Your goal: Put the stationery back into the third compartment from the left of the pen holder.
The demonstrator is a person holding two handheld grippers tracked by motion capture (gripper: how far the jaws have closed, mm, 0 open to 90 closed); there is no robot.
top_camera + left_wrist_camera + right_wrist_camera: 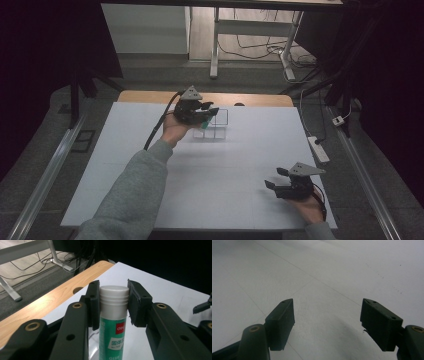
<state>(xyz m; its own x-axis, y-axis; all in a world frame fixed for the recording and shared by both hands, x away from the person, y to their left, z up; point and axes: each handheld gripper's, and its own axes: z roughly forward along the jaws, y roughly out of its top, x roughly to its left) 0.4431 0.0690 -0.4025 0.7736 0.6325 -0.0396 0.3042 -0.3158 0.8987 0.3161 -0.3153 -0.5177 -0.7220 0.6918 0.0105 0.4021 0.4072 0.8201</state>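
A green glue stick [112,335] with a white cap stands upright between the jaws of my left gripper [113,302], and both pads press on the cap. From above, my left gripper [202,111] hovers at the far middle of the white board, with the glue stick [205,121] over a clear compartment box [218,126]. My right gripper [275,178] rests near the front right of the board. Its jaws stand wide apart with nothing between them, and in the right gripper view [327,322] bare white board lies under them.
The white board [210,170] covers a wooden table [260,99] whose far edge has a round hole [78,290]. A power strip [318,148] and cables lie on the floor to the right. Metal rails run along both sides.
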